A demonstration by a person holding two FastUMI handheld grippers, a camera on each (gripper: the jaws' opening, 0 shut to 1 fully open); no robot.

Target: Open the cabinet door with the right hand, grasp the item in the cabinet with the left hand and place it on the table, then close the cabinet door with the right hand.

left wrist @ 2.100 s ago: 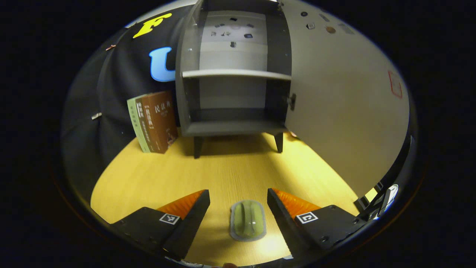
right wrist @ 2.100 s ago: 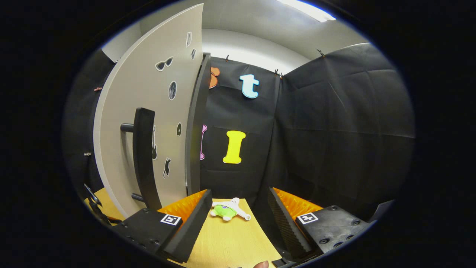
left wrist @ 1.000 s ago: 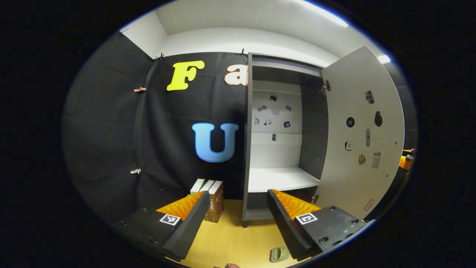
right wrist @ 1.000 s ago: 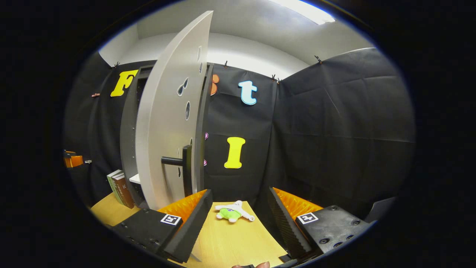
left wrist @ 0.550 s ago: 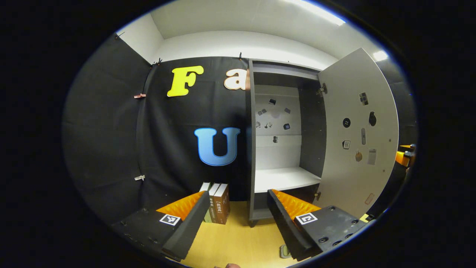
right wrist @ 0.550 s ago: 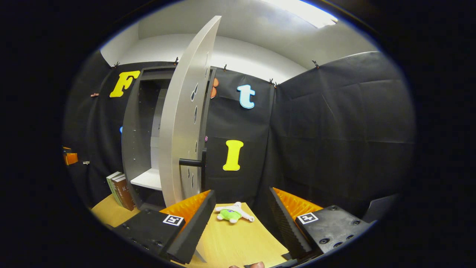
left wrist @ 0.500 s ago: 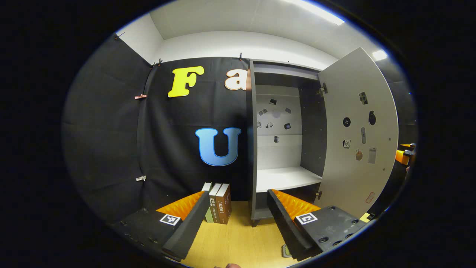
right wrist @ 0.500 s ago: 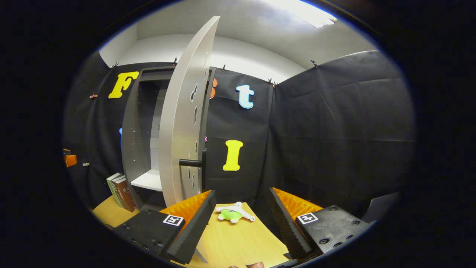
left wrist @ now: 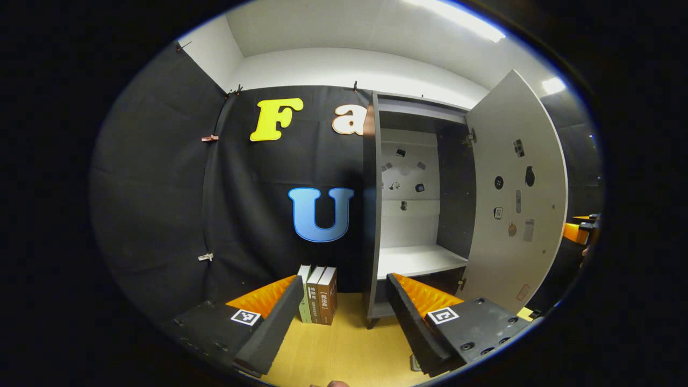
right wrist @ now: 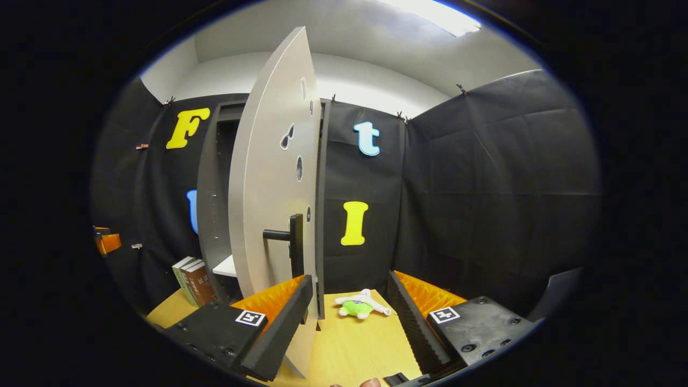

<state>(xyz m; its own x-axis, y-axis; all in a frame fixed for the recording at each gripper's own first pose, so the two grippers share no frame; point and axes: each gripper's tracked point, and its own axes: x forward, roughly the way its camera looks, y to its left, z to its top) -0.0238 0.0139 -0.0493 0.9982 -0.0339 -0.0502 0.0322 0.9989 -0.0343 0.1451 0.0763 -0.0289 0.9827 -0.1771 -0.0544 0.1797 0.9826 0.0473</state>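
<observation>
Left gripper view: the left gripper [left wrist: 344, 322] has its jaws spread wide, with nothing between them; the inner faces of its fingers [left wrist: 274, 322] are ribbed. Below lies the wooden table [left wrist: 344, 349], yellow, smooth, with fine grain. At the far edge of the table stands a tall grey cabinet [left wrist: 371, 215] on short dark legs, matt board, box-shaped. Its door [left wrist: 516, 204] hangs open to the right, a flat pale panel with small stickers on its inner face. Inside, a white shelf [left wrist: 419, 260] is bare on top; the pale back wall carries small stickers. The compartment under the shelf is dark and partly hidden by the right finger. Left of the cabinet, three books [left wrist: 317, 294] stand upright, touching, spines towards the camera. A small grey-green item [left wrist: 415, 363] lies on the table at the near edge, mostly hidden behind the right finger. The right gripper [left wrist: 580, 228] shows at the far right edge, beyond the door.

Right gripper view: the right gripper [right wrist: 349, 317] is wide apart and empty. The door stands edge-on just left of centre, its dark bar handle [right wrist: 290, 244] near but apart from the left finger. A soft toy [right wrist: 359, 306], green and white, lies on the table between the fingers, farther off. The books stand at left, the left gripper at the far left edge.
</observation>
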